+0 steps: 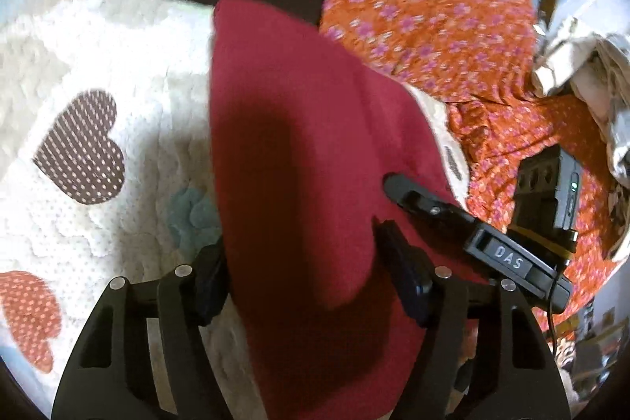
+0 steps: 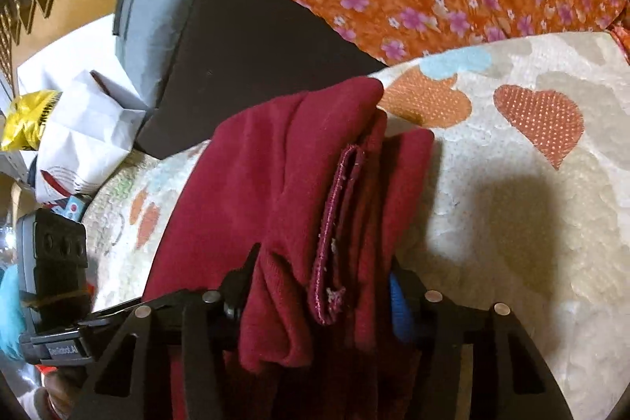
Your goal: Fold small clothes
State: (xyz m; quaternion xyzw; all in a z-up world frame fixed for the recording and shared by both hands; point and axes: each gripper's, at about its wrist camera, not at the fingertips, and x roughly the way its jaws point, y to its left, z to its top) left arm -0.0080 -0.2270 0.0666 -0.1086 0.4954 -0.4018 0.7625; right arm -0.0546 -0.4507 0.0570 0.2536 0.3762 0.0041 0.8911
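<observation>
— Lying on the heart-print quilt (image 2: 512,184), is the maroon garment (image 2: 283,164) running lengthwise away from both cameras?
— Yes; left claw (image 1: 305,270) and right claw (image 2: 319,286) are each gripping its near end.

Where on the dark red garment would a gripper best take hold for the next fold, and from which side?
Probably the stitched hem that stands up as a ridge along the bunched dark red garment on the heart-print quilt. Come from the near end, fingers either side of the ridge: the raised, doubled edge gives something firm to pinch, unlike the smooth flat cloth around it.
</observation>
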